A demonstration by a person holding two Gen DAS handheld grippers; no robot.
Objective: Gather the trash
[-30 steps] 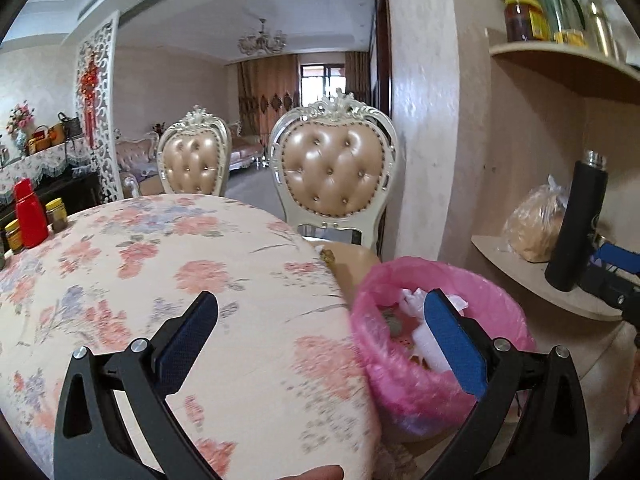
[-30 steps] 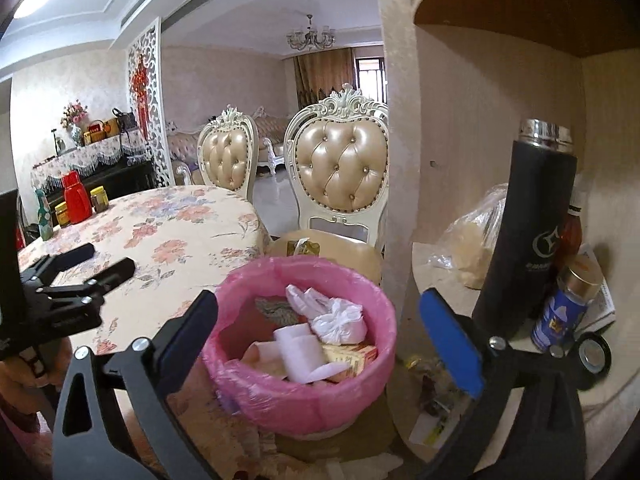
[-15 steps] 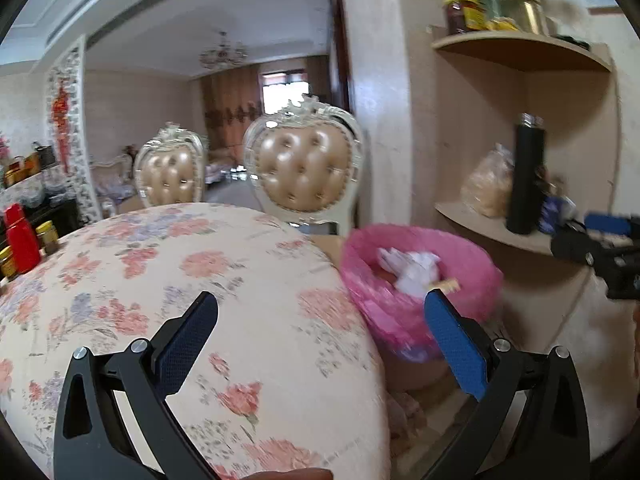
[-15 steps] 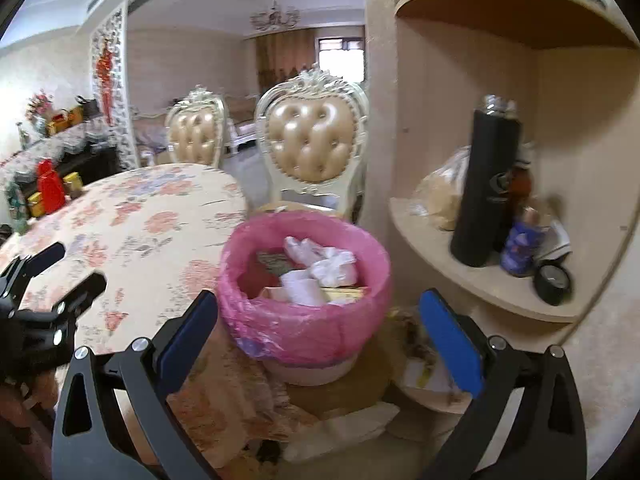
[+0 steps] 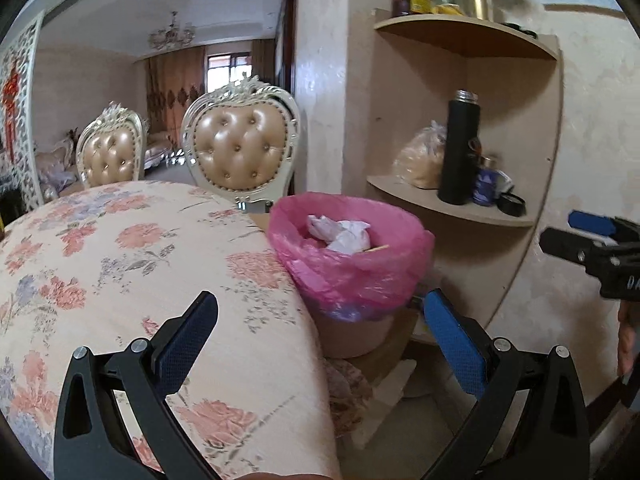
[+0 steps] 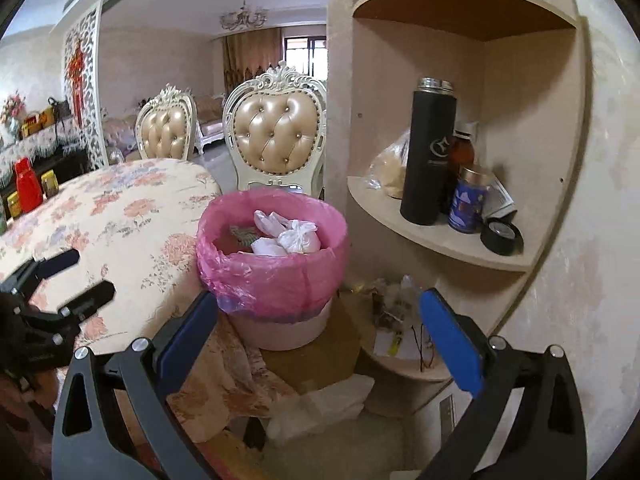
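Observation:
A small bin with a pink liner (image 5: 352,264) (image 6: 276,268) stands on a chair seat beside the flowered table (image 5: 120,280) (image 6: 116,216). Crumpled white tissues (image 5: 340,234) (image 6: 286,236) and other scraps lie inside it. My left gripper (image 5: 320,340) hangs open over the table's edge, short of the bin, with nothing between its fingers. My right gripper (image 6: 316,344) is also open and empty, a little in front of the bin and lower than its rim. Each gripper shows in the other's view, the right gripper (image 5: 592,240) at the far right and the left gripper (image 6: 60,288) at the left.
A corner shelf (image 6: 440,240) to the right of the bin holds a black flask (image 6: 428,152), a blue tin (image 6: 468,204), a bag of food (image 6: 390,168) and a tape roll (image 6: 500,236). Two padded chairs (image 6: 276,136) stand behind. White paper (image 6: 320,404) lies on the floor below.
Both grippers have drawn back and away from the bin, so it looks smaller and farther off. The shelf comes more fully into view. Both stay open and empty.

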